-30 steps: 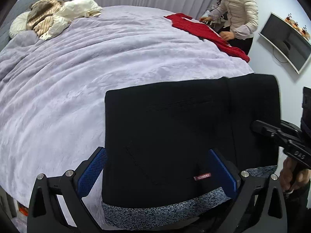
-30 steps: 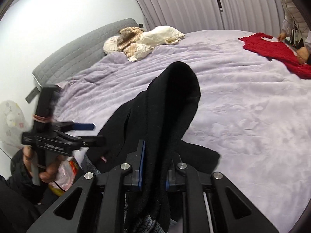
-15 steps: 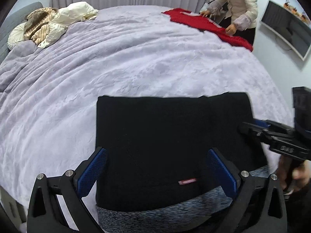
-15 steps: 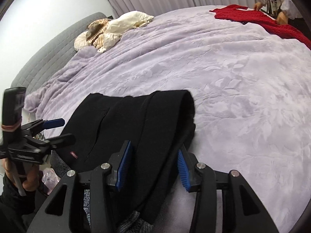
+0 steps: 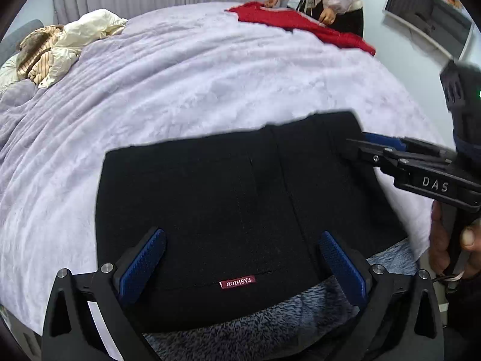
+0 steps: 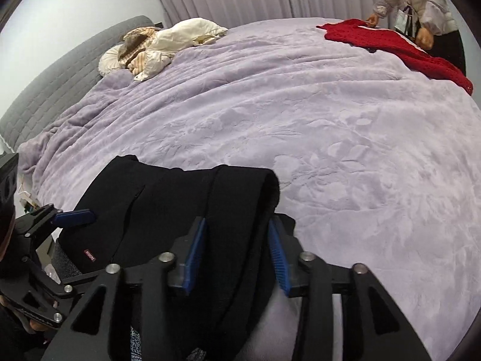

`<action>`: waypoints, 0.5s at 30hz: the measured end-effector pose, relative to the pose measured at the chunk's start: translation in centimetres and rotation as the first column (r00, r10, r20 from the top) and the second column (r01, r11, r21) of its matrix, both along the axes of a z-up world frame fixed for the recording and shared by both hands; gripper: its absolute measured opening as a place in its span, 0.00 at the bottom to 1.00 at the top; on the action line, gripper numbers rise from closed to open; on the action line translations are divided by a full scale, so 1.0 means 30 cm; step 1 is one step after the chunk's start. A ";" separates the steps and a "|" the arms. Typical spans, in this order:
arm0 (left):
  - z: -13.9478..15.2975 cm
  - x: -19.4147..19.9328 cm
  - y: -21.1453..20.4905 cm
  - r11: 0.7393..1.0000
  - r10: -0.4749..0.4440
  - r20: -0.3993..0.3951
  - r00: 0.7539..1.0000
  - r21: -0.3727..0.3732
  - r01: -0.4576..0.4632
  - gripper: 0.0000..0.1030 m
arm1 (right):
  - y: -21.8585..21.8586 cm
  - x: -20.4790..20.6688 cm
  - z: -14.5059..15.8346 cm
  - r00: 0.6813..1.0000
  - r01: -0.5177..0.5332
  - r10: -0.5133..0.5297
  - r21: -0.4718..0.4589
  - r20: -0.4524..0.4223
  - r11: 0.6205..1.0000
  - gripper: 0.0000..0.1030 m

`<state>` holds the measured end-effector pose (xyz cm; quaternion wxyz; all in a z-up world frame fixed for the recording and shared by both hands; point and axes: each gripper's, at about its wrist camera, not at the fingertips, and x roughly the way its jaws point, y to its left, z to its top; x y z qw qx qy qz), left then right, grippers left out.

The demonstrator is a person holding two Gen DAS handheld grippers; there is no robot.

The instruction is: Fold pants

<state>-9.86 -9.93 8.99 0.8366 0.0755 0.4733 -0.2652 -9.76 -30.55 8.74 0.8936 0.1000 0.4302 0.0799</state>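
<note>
Black pants (image 5: 228, 198) lay folded into a compact rectangle at the near edge of the bed, on the lavender blanket (image 5: 195, 84). A red "FASHION" label (image 5: 237, 282) faced up near the grey fleece waistband (image 5: 270, 331), which hung toward the bed's edge.

Left gripper (image 5: 240, 264): jaws spread wide, blue pads on either side of the label, nothing pinched between them.

Right gripper (image 6: 237, 249): jaws parted, straddling the thick folded edge of the pants on the right side of the stack; cloth sat between the pads, but not clamped. In the left wrist view the same gripper (image 5: 357, 147) reached in from the right with its tips at the pants' far right corner.

No containers in view. Elsewhere on the bed: a pile of cream and striped bedding (image 6: 162, 45) by the grey headboard (image 6: 60, 72), and a red knit garment (image 6: 390, 45) at the far corner, handled by a second person (image 6: 421, 0) in a pale padded jacket. A wall-mounted screen (image 5: 430, 27) showed in the left wrist view.
</note>
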 end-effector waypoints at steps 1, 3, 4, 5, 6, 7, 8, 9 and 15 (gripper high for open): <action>0.035 0.001 0.013 0.999 0.004 0.015 1.000 -0.035 -0.004 1.00 | -0.016 -0.018 0.026 0.999 0.023 -0.023 -0.002 0.032 1.000 0.58; 0.087 0.025 0.038 0.996 0.030 0.049 0.998 -0.080 -0.026 1.00 | -0.029 -0.054 0.081 0.994 0.038 -0.037 0.000 0.102 0.999 0.72; 0.096 0.049 0.043 0.996 0.052 0.059 0.997 -0.080 -0.048 1.00 | -0.023 -0.066 0.105 0.991 0.027 -0.028 0.004 0.132 1.000 0.75; 0.092 0.087 0.048 0.995 0.086 0.060 0.994 -0.058 -0.083 1.00 | -0.009 -0.070 0.123 0.989 0.004 -0.005 0.010 0.149 1.000 0.80; 0.075 0.130 0.050 0.992 0.122 0.049 0.991 -0.028 -0.120 1.00 | 0.008 -0.065 0.131 0.988 -0.025 0.023 0.014 0.154 1.000 0.80; 0.053 0.175 0.054 0.988 0.155 0.027 0.988 -0.006 -0.154 1.00 | 0.029 -0.054 0.129 0.988 -0.055 0.053 0.010 0.147 0.998 0.80; 0.022 0.217 0.060 0.984 0.180 -0.009 0.984 0.002 -0.180 1.00 | 0.053 -0.036 0.119 0.988 -0.080 0.080 -0.005 0.134 0.997 0.80; -0.018 0.258 0.063 0.980 0.197 -0.060 0.979 0.019 -0.196 1.00 | 0.088 -0.010 0.101 0.988 -0.107 0.110 -0.036 0.112 0.994 0.80; -0.137 0.260 0.028 0.967 0.207 -0.037 0.978 0.160 -0.199 1.00 | 0.208 0.098 -0.058 0.983 -0.181 0.179 -0.231 -0.030 0.956 0.82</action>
